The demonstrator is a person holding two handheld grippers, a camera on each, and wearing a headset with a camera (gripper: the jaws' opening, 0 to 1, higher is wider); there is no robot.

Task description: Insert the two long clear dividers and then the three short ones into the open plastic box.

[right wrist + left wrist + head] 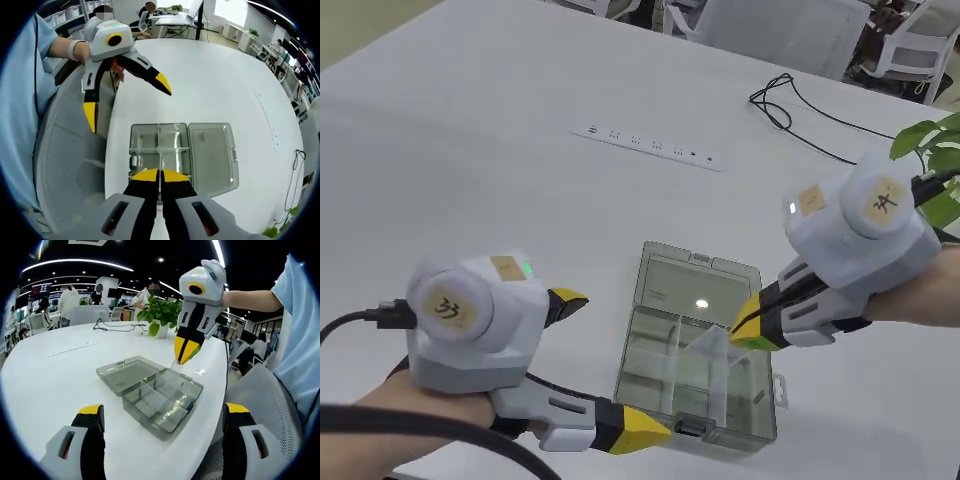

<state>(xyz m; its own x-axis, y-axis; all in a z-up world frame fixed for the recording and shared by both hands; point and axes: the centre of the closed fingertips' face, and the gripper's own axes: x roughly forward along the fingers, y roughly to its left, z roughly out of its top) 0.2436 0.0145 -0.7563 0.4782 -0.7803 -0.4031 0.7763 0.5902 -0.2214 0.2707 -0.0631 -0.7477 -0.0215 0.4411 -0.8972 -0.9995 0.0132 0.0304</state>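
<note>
The open clear plastic box [692, 385] lies on the white table, its lid [695, 285] folded back flat. Clear dividers stand inside it [150, 390]. My right gripper [745, 335] is shut on a clear divider [710, 345] and holds it over the box's right side. In the right gripper view the shut jaws [160, 175] pinch that divider [160, 161] edge-on above the box [145, 142]. My left gripper [608, 365] stands open at the box's left, apart from it; in its own view the gripper [162, 410] frames the box [165, 412].
A white power strip [650, 145] and a black cable [800, 110] lie farther back on the table. A green plant [930, 150] stands at the right edge. A grey mesh chair [65, 150] sits by the table's near edge. People stand far behind.
</note>
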